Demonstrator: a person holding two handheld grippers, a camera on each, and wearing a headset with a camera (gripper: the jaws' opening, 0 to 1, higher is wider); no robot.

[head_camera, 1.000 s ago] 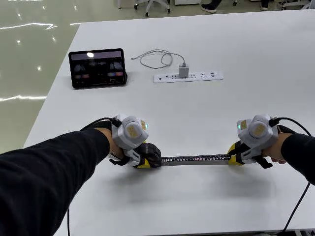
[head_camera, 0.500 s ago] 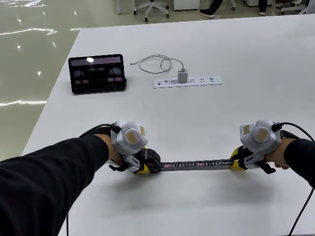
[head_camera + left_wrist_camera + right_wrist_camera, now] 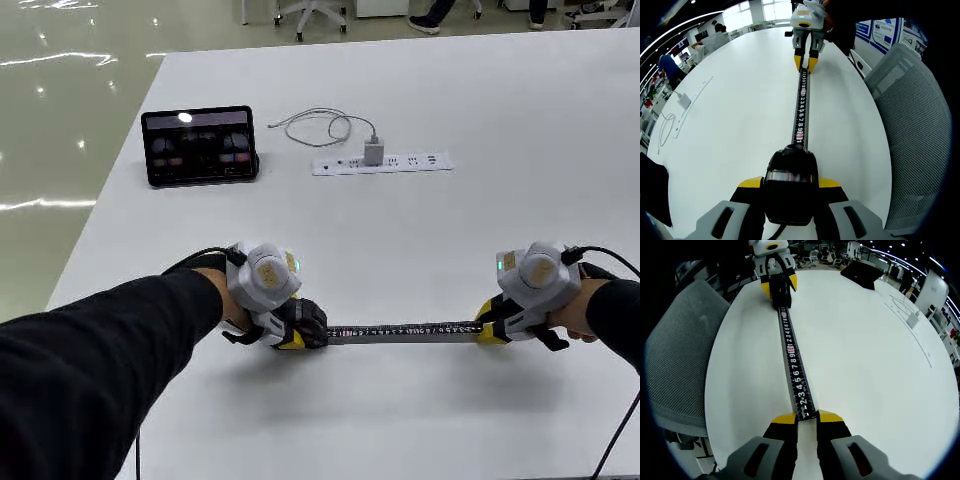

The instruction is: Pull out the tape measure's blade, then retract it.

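White tabletop (image 3: 420,240) stretches across an open room with a glossy floor. Near its front edge lies the tape measure case (image 3: 303,324), black with yellow trim. The left gripper (image 3: 293,338) is clamped around the case, one yellow-tipped jaw on either side. From the case the blade (image 3: 405,330) runs out flat along the table to the person's right, its numbers facing up. At the blade's end, well apart from the case, the right gripper (image 3: 807,417) pinches the tip between its jaws. Beyond the case, farther up the table, rest a dark tablet (image 3: 200,145) and a white power strip (image 3: 382,161) with a plugged-in charger (image 3: 373,151) and looped cable (image 3: 315,125).
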